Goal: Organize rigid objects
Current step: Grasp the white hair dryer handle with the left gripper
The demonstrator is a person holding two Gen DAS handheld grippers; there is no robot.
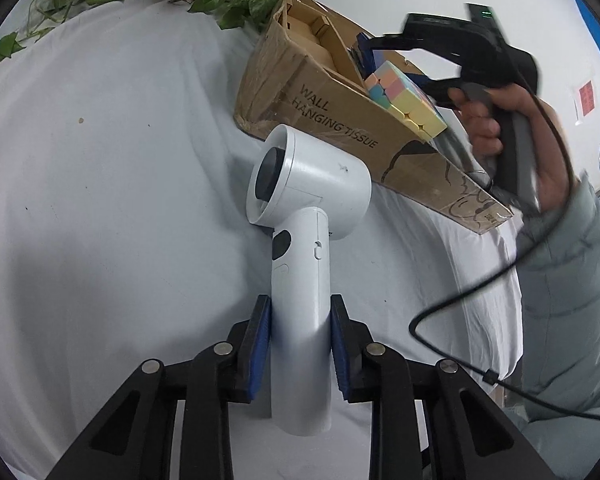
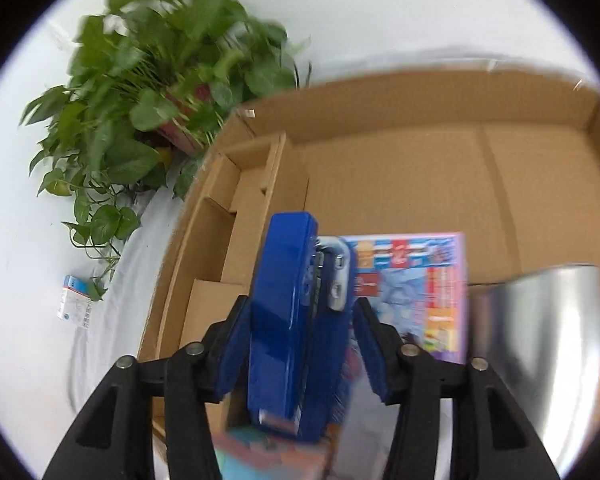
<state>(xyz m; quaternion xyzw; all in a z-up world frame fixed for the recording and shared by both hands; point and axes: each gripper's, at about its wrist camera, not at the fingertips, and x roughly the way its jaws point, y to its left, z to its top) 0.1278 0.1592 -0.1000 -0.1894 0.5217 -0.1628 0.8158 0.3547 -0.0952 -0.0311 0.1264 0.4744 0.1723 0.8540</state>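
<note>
Taking the cardboard box (image 1: 340, 120) as our landmark, we start at its left: our left gripper (image 1: 300, 344) is clenched on the handle of the white hair dryer (image 1: 304, 216), whose long axis runs straight ahead from the fingers, its head just short of the box's near wall. Further right, over the box's open interior, our right gripper (image 2: 296, 344) is nearer the drop. It grasps the blue stapler (image 2: 288, 320), lengthwise along the fingers, above a colourful booklet (image 2: 420, 280).
</note>
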